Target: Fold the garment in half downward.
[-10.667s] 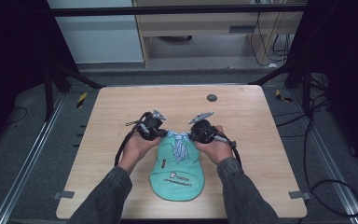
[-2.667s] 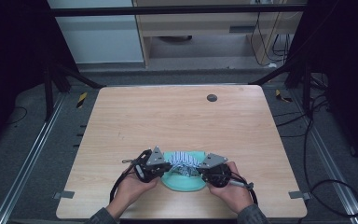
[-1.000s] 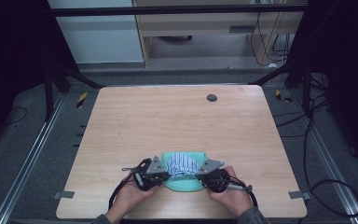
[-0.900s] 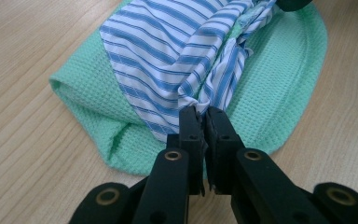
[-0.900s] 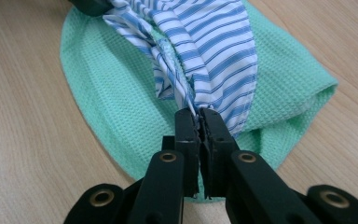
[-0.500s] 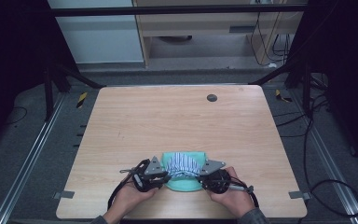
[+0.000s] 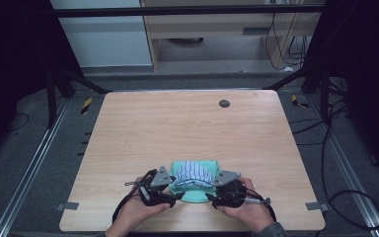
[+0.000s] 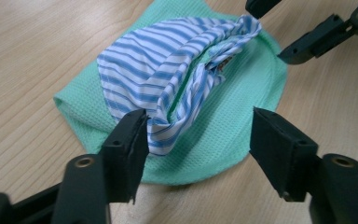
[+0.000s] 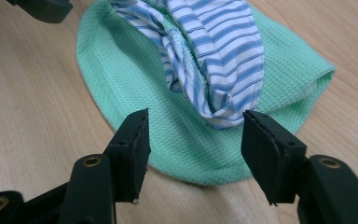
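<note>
Garment (image 7: 193, 174): green cloth folded under a bunched striped part (image 8: 168, 88), near table edge (image 7: 128, 148), between my tongs. Left gripper (image 8: 198, 140) wide, straddling the striped hem, one jaw touching it. Right gripper (image 9: 193, 140) wide over the green rim, striped end just ahead. Neither holds anything.

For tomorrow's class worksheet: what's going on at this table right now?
A person holds a two-jaw gripper in each hand over a folded green garment with a blue-striped collar part, at the near edge of the wooden table. The left gripper and right gripper are both open, gripping nothing.
</note>
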